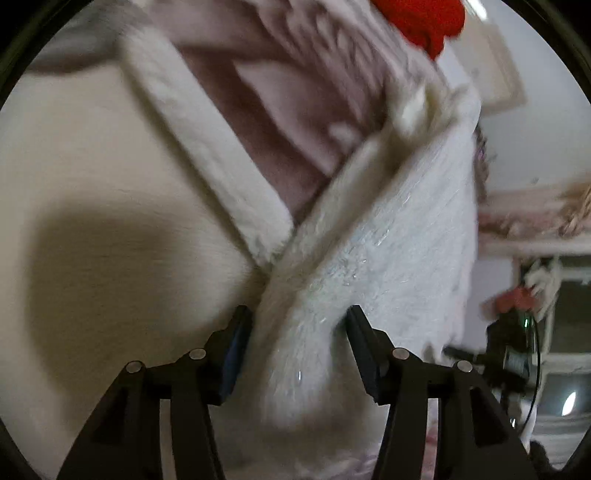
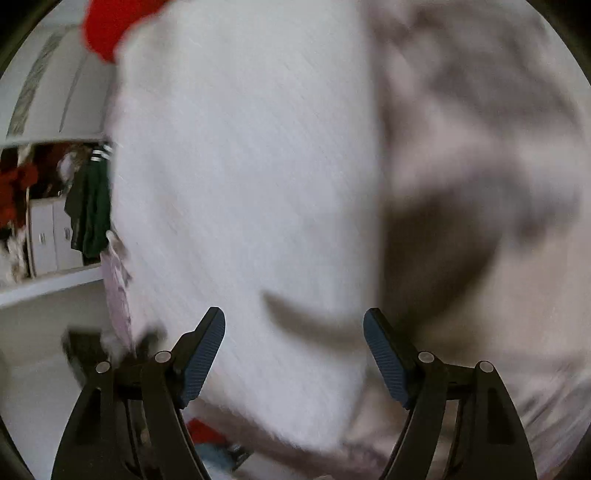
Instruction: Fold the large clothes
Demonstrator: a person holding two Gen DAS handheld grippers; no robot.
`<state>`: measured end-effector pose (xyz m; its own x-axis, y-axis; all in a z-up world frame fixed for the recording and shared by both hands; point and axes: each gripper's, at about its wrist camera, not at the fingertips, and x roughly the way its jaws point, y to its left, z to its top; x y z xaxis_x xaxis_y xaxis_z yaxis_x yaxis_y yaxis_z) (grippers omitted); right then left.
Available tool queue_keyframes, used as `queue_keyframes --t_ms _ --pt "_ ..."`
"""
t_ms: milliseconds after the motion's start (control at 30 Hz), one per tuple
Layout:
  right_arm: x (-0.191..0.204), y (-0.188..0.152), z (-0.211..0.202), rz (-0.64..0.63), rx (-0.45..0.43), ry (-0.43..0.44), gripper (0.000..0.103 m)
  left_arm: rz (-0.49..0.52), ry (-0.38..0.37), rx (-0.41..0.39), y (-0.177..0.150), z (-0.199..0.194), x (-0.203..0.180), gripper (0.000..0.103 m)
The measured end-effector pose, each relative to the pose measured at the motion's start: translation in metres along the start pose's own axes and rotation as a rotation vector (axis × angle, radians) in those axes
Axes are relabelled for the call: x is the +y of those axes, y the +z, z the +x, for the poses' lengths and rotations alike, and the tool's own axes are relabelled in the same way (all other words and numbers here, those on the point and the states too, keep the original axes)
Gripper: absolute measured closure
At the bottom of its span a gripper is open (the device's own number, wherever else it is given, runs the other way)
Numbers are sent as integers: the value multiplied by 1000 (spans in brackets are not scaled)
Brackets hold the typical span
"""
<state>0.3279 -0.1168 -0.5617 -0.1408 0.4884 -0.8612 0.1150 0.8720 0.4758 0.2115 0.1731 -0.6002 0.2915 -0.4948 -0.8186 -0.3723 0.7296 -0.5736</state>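
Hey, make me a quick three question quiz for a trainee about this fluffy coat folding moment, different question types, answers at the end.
1. True or false: the left tongs have a thick fold of the white fluffy coat between their fingers.
2. Multiple choice: the right tongs are A) shut on a red garment, B) open with the coat in front of them, C) out of view.
3. Fill in: the bright garment beyond the coat at the top of the left view is ____ in colour.

Key: 1 true; 2 B; 3 red.
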Motion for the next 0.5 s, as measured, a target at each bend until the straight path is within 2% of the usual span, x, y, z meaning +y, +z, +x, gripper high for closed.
queue_keyframes --t_ms 67,100,133,167,200,233,267,367,500 --pt "-27 -20 28 78 57 71 24 43 41 -50 -2 -1 -11 54" --pt "-38 -28 42 110 73 109 24 66 47 -77 -4 -4 -17 73" --pt "-45 -33 56 131 84 159 24 86 49 -89 -7 -7 -23 86" --pt "-49 -34 65 144 84 200 24 101 71 -108 -13 -11 -30 87" --pt "-54 -35 68 172 43 242 24 117 80 -136 -18 -17 -35 89" --pt "-55 -37 66 193 11 271 43 123 84 -152 -24 -22 -39 91" --pt "-55 -39 63 211 -25 322 72 126 87 -173 -30 -28 -43 91" --pt "-54 -51 47 214 -48 341 85 111 77 -204 -55 -51 -55 92" --pt "-52 -84 12 148 -10 347 89 87 84 -167 -110 -76 -66 92"
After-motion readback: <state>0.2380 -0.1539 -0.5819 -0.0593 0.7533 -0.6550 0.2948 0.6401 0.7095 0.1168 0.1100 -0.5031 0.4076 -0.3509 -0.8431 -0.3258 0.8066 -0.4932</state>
